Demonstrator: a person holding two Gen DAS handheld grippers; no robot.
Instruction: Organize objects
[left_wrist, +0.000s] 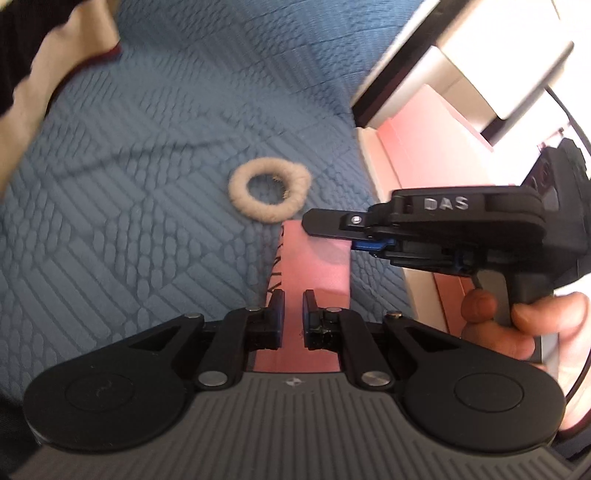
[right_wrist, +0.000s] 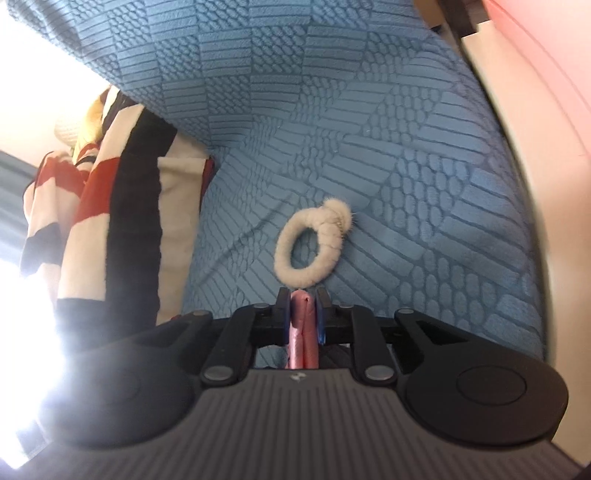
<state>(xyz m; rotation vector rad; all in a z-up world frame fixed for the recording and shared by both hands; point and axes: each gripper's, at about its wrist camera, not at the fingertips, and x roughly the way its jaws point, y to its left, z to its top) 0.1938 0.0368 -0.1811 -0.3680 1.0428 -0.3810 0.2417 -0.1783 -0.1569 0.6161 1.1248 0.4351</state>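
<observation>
**A:** What does the left tool have?

**B:** Its two black fingers stand narrowly apart with a flat pink paper bag with dark lettering running between them. The pads look close against the bag, yet I cannot tell for sure from this view that they press it.

**A:** And the right tool?

**B:** It is clamped on the far end of that same pink bag; from its own camera the pink material sits folded and squeezed between the blue-lined pads. From the left camera it comes in from the right, held by a hand on its grey grip.

**A:** Where is the cream fluffy hair tie?

**B:** Lying flat on the blue quilted bed cover, just ahead of the right tool's tips, apart from both tools. It is loose, nothing touching it.

**A:** Anything else nearby?

**B:** A red, white and black striped cloth lies to the left of the right tool, and a pink and white open box sits to the right of the left tool.
</observation>
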